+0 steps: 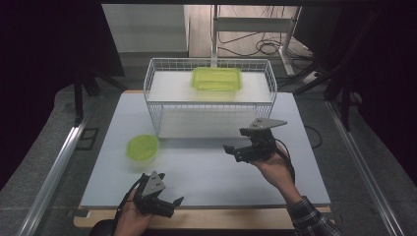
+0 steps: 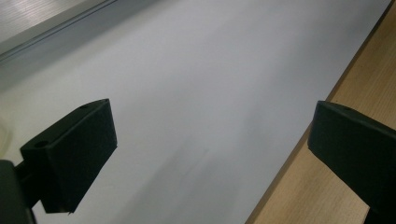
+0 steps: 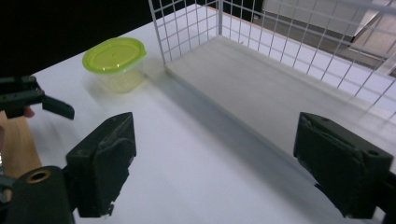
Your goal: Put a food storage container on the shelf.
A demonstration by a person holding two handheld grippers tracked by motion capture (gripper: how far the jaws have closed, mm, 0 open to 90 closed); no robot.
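A small clear tub with a round green lid (image 1: pixel 143 147) (image 3: pixel 114 56) stands on the white table left of the wire basket (image 1: pixel 157 105) (image 3: pixel 187 32). A larger rectangular tub with a green lid (image 1: pixel 217 78) lies inside the basket at the back. My left gripper (image 1: pixel 169 204) (image 2: pixel 210 149) hovers at the table's front edge, open and holding nothing. My right gripper (image 1: pixel 236 142) (image 3: pixel 215 158) is held open in front of the basket's right half, nothing between its jaws. The left gripper (image 3: pixel 28 100) also appears at the left edge of the right gripper view.
The white table top (image 1: pixel 206 172) sits on a wooden board whose edge (image 2: pixel 355 79) runs along the front. Metal rails (image 1: pixel 59 162) flank the table. A desk frame with cables (image 1: pixel 255 29) stands behind.
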